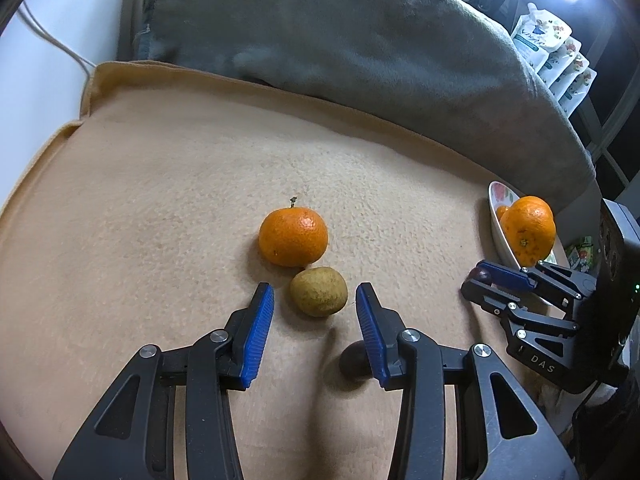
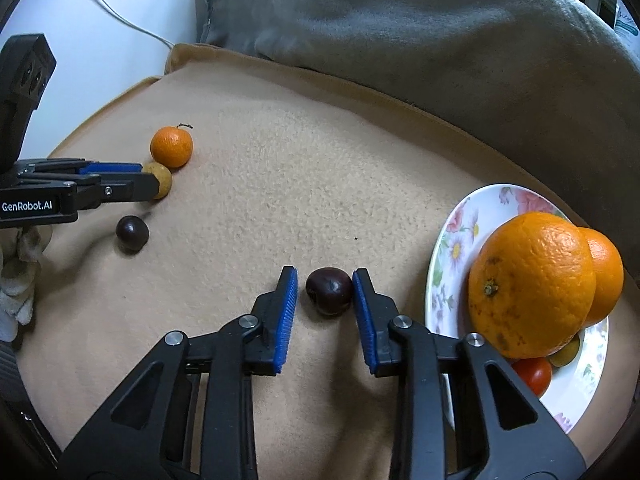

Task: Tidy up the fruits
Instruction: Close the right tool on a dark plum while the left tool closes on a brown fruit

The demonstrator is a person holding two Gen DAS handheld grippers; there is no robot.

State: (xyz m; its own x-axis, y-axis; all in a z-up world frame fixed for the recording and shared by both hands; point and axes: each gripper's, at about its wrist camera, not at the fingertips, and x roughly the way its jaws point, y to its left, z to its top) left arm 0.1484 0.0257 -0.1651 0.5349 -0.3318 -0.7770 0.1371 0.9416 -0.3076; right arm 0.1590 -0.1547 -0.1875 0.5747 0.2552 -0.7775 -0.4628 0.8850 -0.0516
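Note:
On the tan blanket (image 1: 168, 208) lie a tangerine with a stem (image 1: 293, 236), a small yellow-brown fruit (image 1: 318, 291) and a dark round fruit (image 1: 354, 364). My left gripper (image 1: 315, 300) is open with the yellow-brown fruit between its fingertips, not touching. In the right wrist view my right gripper (image 2: 325, 288) is open around a second dark fruit (image 2: 329, 290); the right pad touches it, the left pad stands apart. A floral plate (image 2: 460, 236) at right holds two oranges (image 2: 532, 284), a red tomato (image 2: 534, 374) and a small yellowish fruit (image 2: 566, 354).
A grey cushion (image 1: 340, 32) rises behind the blanket. A white wall with a cable (image 2: 120, 20) is at far left. Refill pouches (image 1: 556, 52) stand at the back right. A gloved hand (image 2: 20, 276) holds the left gripper.

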